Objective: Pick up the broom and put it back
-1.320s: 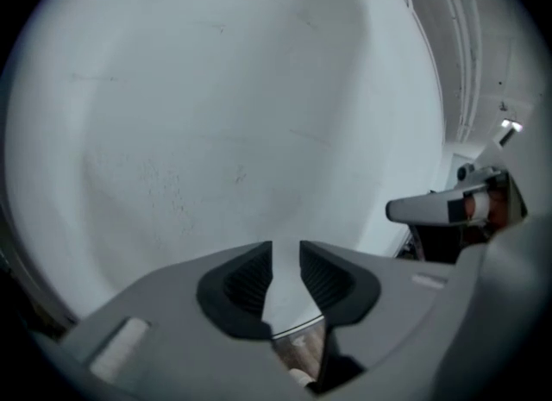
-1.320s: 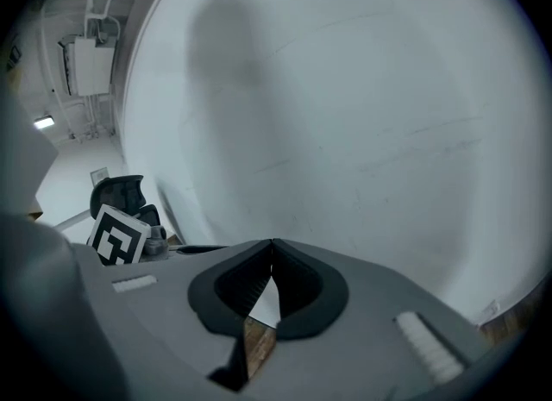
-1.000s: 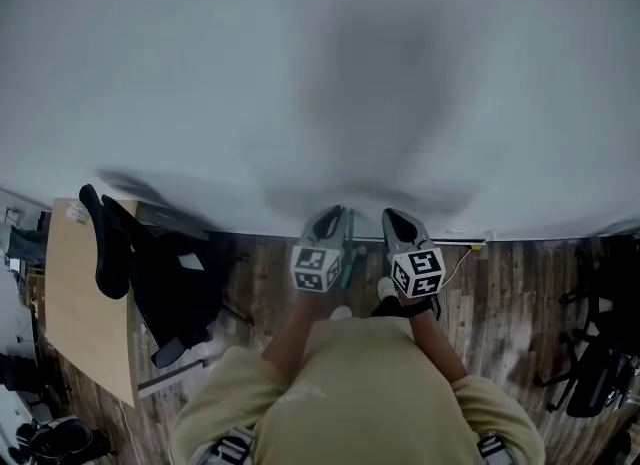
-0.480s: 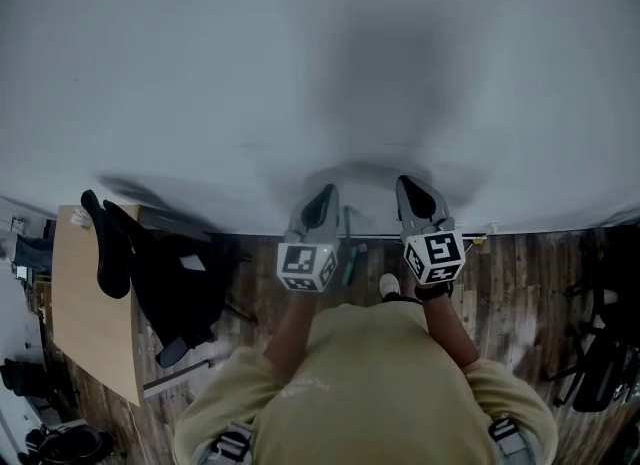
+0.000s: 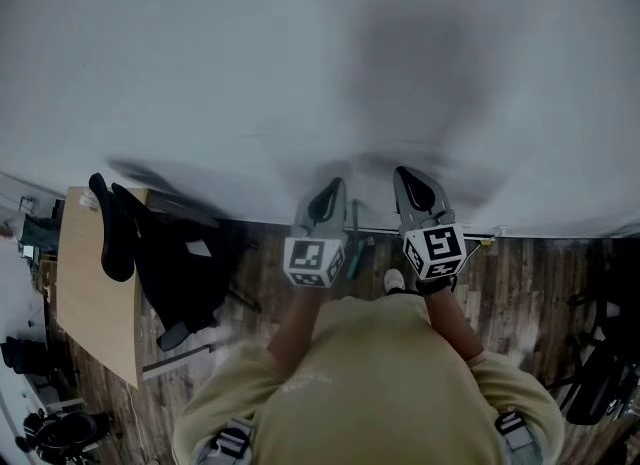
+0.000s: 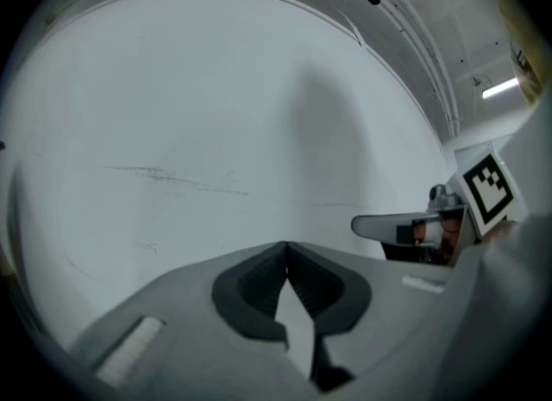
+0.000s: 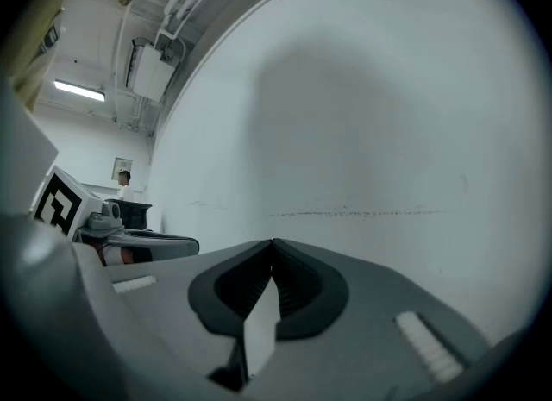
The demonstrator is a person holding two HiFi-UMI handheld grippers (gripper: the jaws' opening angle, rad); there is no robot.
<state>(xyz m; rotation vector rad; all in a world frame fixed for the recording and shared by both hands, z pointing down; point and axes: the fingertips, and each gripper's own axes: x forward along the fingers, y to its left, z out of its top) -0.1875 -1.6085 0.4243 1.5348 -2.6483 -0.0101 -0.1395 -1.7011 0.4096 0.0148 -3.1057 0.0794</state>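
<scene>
as a thin stick with a green bit, likely the broom (image 5: 356,251), stood at the wall (image 5: 200,73) between both grippers, it looked put back | left gripper (image 6: 286,253) jaws together, empty | right gripper (image 7: 272,257) jaws together, empty | both pointed level, likely done

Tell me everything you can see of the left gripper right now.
The grey, plastic-looking left gripper has two jaws lined with dark ribbed pads. The jaws meet at the tips, shut, with nothing between them. A cube of black-and-white square markers sits at its rear, where the person's forearm reaches it. It faces the pale wall, beside and apart from the right gripper.
</scene>
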